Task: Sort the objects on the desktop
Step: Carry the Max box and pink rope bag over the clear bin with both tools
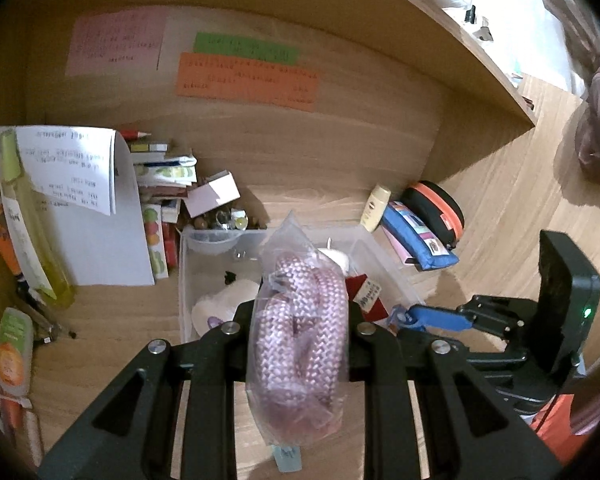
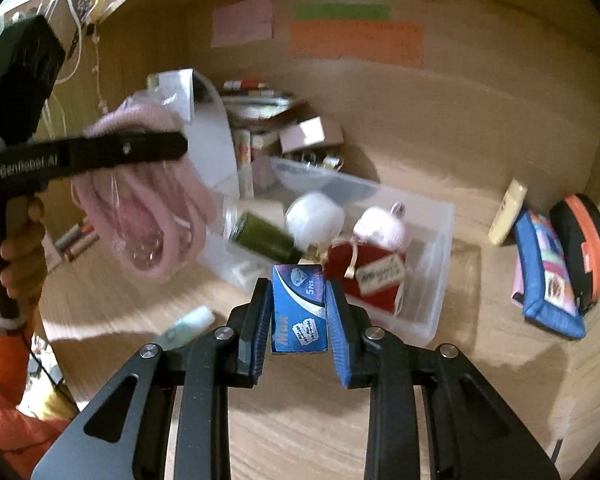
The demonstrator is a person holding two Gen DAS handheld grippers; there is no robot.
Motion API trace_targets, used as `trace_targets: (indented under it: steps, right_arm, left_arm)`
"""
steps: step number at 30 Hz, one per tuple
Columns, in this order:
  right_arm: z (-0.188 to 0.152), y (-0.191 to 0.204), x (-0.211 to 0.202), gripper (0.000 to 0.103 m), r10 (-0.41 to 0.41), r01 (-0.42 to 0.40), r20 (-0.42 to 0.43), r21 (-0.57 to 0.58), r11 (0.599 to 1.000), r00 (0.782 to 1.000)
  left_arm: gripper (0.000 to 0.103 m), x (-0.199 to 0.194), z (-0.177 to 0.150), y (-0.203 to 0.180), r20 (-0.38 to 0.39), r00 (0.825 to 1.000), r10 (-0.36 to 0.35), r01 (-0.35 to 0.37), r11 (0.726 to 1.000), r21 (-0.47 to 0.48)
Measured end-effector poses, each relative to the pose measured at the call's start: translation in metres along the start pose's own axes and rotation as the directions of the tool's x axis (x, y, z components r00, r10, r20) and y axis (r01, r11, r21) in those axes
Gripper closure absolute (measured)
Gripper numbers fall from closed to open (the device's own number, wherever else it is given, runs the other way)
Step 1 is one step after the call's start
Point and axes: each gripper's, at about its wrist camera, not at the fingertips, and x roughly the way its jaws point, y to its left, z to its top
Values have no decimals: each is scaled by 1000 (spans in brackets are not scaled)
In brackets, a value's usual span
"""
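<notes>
My left gripper [image 1: 300,316] is shut on a clear bag of pink braided rope [image 1: 300,344] and holds it above the front of the clear plastic bin [image 1: 392,268]. In the right wrist view the same bag [image 2: 148,216] hangs from the left gripper [image 2: 176,146] left of the bin [image 2: 440,248]. My right gripper [image 2: 300,292] is shut on a small blue box [image 2: 298,312] just in front of the bin. The bin holds a red pouch [image 2: 364,276], a white round item [image 2: 314,218], a dark green bottle [image 2: 264,236] and a pink-white ball [image 2: 380,224].
A blue pencil case [image 2: 548,280], a black-orange case [image 2: 584,240] and a cream tube [image 2: 508,212] lie right of the bin. Books, papers and small boxes [image 1: 156,184] pile at the back left. A yellow-green bottle [image 1: 32,224] and tubes lie at the left. Coloured notes [image 1: 244,76] hang on the back wall.
</notes>
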Motion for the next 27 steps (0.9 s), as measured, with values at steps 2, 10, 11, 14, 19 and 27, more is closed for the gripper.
trace_targets:
  steps: [2, 10, 11, 14, 19, 27]
  right_arm:
    - [6, -2, -1, 78, -3, 3, 12, 3, 1000, 1000]
    - [27, -16, 13, 78, -26, 25, 19, 21, 999, 999]
    - [30, -17, 15, 78, -28, 28, 24, 21, 999, 999]
    - [36, -20, 18, 78, -28, 27, 34, 23, 999, 999]
    - [46, -23, 22, 78, -22, 20, 52, 22, 1000, 998]
    - [48, -28, 45, 78, -37, 35, 34, 39, 999, 999]
  left_arm:
    - [82, 2, 3, -1, 4, 1000, 7, -7, 1000, 7]
    - [82, 15, 17, -2, 6, 1000, 21, -21, 1000, 16]
    - [82, 16, 19, -2, 5, 1000, 21, -21, 1000, 16]
    - [82, 19, 23, -3, 5, 1000, 22, -22, 1000, 18]
    - [82, 27, 30, -4, 4, 1000, 20, -20, 1000, 14]
    - [82, 50, 35, -3, -10, 1000, 27, -27, 1000, 8]
